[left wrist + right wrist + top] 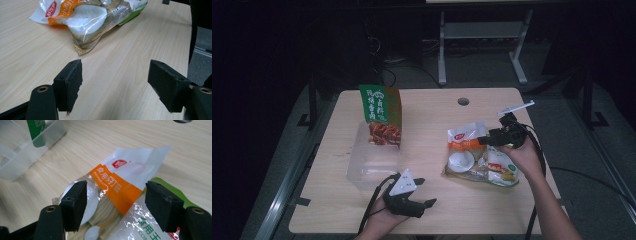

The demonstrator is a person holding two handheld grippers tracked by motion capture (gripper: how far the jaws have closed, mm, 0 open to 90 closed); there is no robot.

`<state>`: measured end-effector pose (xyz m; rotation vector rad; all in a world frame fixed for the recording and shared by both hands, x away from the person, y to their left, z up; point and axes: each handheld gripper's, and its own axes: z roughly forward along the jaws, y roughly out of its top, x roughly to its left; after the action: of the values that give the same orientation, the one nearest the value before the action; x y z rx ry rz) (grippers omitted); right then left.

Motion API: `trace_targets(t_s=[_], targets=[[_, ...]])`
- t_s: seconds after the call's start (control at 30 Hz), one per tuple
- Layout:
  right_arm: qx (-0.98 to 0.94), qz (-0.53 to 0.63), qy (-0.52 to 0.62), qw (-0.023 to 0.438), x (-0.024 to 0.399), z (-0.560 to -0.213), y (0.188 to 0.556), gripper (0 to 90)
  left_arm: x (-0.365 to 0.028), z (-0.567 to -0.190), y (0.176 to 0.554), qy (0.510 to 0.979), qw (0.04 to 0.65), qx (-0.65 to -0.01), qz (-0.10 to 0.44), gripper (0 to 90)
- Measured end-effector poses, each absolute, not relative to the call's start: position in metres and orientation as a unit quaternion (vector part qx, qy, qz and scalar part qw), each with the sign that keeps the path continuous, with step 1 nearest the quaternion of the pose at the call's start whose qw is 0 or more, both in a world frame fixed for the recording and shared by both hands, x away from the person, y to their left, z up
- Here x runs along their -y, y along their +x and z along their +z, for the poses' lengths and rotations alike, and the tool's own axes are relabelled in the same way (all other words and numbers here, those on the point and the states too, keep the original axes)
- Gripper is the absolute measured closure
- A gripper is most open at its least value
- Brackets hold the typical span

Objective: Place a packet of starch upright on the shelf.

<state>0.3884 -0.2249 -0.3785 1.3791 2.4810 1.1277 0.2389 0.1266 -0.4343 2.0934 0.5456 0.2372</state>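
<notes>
From the high view I have my right gripper [484, 140] over the clear bag with the orange band [467, 150], which lies flat on the right half of the wooden table [432, 115]. A second bag with green print [502, 170] lies just beside it, the two overlapping at their edges. In the right gripper view the jaws stand well apart, one on each side of the orange-banded bag [117, 186], and I cannot see either pad pressing on the plastic — nothing is held. The green-edged bag [147, 225] shows under the right-hand jaw in that view.

My left gripper [419, 192] rests low near the front edge of the table, well apart from the bags. In the left gripper view its jaws are spread wide over bare wood with nothing between them — the bags [87, 17] lie farther off, ahead of the jaws.

On the left half of the table a clear plastic tub [372, 160] sits with a tall green and brown packet [381, 115] standing upright in its far end. A corner of that tub [25, 150] shows in the right gripper view too.
</notes>
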Motion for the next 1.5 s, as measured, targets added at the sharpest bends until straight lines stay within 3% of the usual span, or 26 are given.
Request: trace_targets(t_s=[0.37, 0.77, 0.9, 1.23, 1.3, 1.5], targets=[[-0.811, 0.353, 0.466, 0.032, 0.231, -0.395, 0.391, 32.6, -0.126, -0.435, 0.239, 0.852, 0.465, -0.223, 0.094, 27.5], [-0.808, 0.347, 0.475, 0.014, 0.222, -0.41, 0.406, 37.8, -0.127, -0.434, 0.24, 0.851, 0.465, -0.224, 0.095, 27.5], [-0.809, 0.346, 0.476, 0.009, 0.219, -0.416, 0.41, 42.9, -0.127, -0.434, 0.24, 0.852, 0.463, -0.224, 0.095, 27.5], [-0.813, 0.349, 0.466, -0.018, 0.212, -0.427, 0.416, 67.0, -0.125, -0.435, 0.24, 0.854, 0.462, -0.22, 0.091, 27.5], [-0.813, 0.355, 0.46, -0.027, 0.209, -0.429, 0.416, 77.4, -0.125, -0.435, 0.24, 0.853, 0.463, -0.223, 0.091, 27.5], [-0.821, 0.359, 0.443, -0.027, 0.204, -0.426, 0.413, 88.2, -0.125, -0.435, 0.241, 0.853, 0.463, -0.223, 0.091, 27.5]])
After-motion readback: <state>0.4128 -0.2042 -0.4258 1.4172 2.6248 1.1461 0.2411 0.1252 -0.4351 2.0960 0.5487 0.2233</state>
